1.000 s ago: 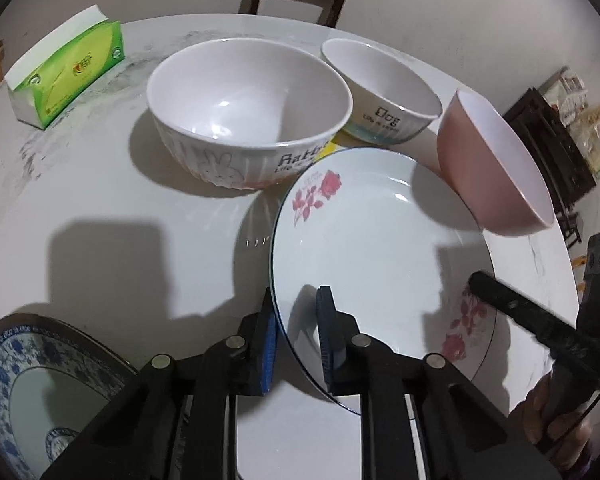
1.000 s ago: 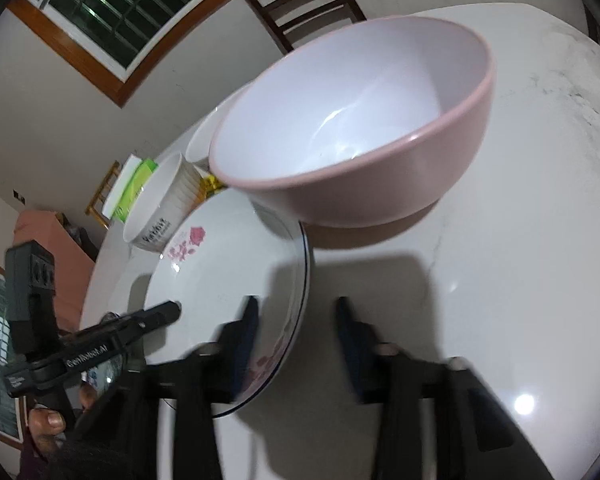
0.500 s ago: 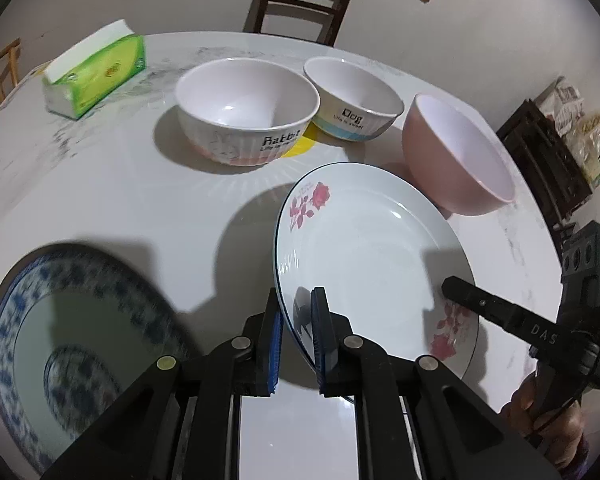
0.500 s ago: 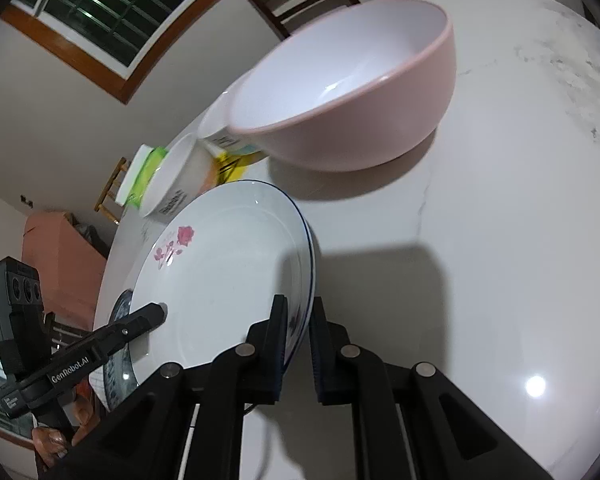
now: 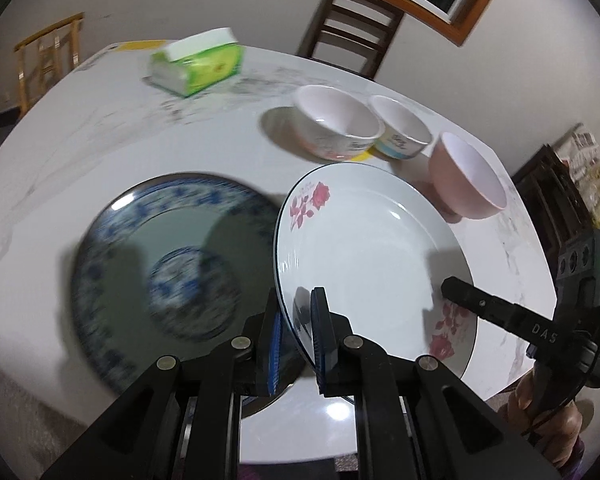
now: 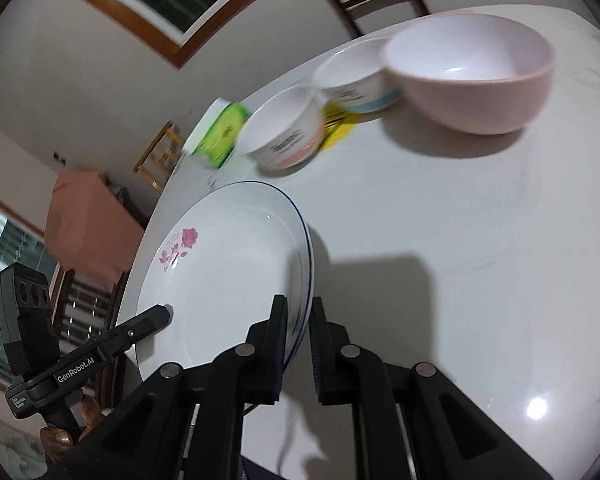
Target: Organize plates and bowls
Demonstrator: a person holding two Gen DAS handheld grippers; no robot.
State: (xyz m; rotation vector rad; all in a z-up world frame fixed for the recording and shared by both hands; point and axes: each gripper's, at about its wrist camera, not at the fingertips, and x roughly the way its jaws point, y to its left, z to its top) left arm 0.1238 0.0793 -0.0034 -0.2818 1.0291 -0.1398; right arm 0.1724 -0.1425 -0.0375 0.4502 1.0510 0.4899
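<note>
A white plate with pink roses (image 5: 372,248) (image 6: 228,264) is held off the table by both grippers. My left gripper (image 5: 298,334) is shut on its near-left rim. My right gripper (image 6: 298,328) is shut on its opposite rim. A large blue-patterned plate (image 5: 172,264) lies on the table to the left, below the held plate. A pink bowl (image 5: 466,176) (image 6: 476,80), a small white bowl with a blue band (image 5: 400,132) (image 6: 354,76) and a larger white bowl with pink print (image 5: 336,128) (image 6: 286,136) stand in a row at the far side.
A green and white tissue pack (image 5: 198,62) (image 6: 220,132) lies at the back of the white marble table (image 5: 100,152). A wooden chair (image 5: 352,28) stands behind the table. A yellow mat (image 6: 338,126) lies under the bowls.
Both grippers have lifted the rose plate and pulled it back and left, toward the blue plate. The bowls now look farther away. The right gripper closed on the rim a second ago.
</note>
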